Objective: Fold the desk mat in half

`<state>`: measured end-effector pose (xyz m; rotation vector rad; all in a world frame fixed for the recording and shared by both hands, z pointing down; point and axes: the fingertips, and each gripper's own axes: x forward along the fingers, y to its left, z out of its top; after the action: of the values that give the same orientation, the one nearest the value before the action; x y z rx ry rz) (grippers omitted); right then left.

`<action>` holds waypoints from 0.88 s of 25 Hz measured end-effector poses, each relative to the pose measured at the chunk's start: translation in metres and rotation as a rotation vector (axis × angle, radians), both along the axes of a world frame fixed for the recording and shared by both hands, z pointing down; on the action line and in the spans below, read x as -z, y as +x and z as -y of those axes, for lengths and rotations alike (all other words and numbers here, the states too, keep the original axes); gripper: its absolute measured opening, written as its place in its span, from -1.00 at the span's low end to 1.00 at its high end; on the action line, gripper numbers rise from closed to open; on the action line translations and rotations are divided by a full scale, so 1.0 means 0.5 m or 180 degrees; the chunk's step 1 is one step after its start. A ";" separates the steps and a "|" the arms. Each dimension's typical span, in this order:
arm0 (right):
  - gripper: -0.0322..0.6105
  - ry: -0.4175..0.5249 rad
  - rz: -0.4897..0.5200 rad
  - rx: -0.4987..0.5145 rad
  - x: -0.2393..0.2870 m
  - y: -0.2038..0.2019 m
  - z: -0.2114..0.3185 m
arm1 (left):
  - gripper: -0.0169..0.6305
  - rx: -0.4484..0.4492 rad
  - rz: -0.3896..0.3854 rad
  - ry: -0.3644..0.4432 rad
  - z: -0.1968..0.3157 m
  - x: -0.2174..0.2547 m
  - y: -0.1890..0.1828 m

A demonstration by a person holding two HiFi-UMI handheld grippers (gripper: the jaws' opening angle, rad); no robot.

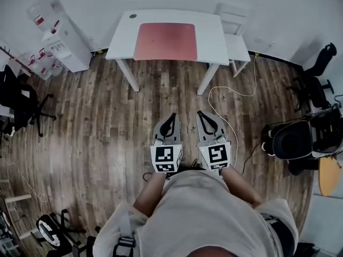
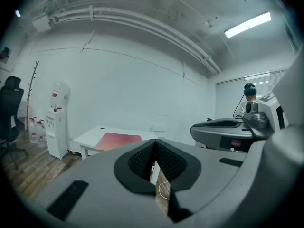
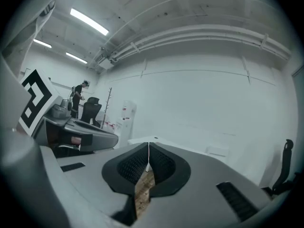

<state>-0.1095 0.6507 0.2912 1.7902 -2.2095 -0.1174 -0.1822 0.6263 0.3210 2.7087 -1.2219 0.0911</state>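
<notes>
Desk mat (image 1: 165, 41) flat on table (image 1: 211, 33), well beyond grippers.

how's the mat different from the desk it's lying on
The mat is reddish pink; the desk is white. The mat is smaller and covers only the middle of the desk top, with bare white strips to either side. The mat is a thin sheet lying flat, not yet folded; the desk stands on legs. Both are rectangular, with their edges parallel.
</notes>
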 end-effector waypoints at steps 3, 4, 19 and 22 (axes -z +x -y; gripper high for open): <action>-0.78 -0.0041 -0.0120 -0.0006 -0.016 -0.029 0.014 | -0.91 -0.0040 0.0073 -0.0007 0.014 -0.014 -0.034; -0.77 -0.0049 -0.0145 -0.0027 -0.020 -0.034 0.021 | -0.91 -0.0056 0.0100 -0.0003 0.020 -0.017 -0.043; -0.77 -0.0243 -0.0197 -0.0133 -0.091 0.001 0.161 | -0.91 -0.0018 0.0293 -0.0130 0.167 -0.082 -0.059; -0.77 -0.0286 -0.0213 -0.0140 -0.107 0.031 0.219 | -0.91 0.0032 0.0323 -0.0202 0.233 -0.098 -0.044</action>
<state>-0.0939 0.5412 0.3446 1.7596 -2.0940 -0.0663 -0.2041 0.5099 0.3702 2.6726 -1.2373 0.2644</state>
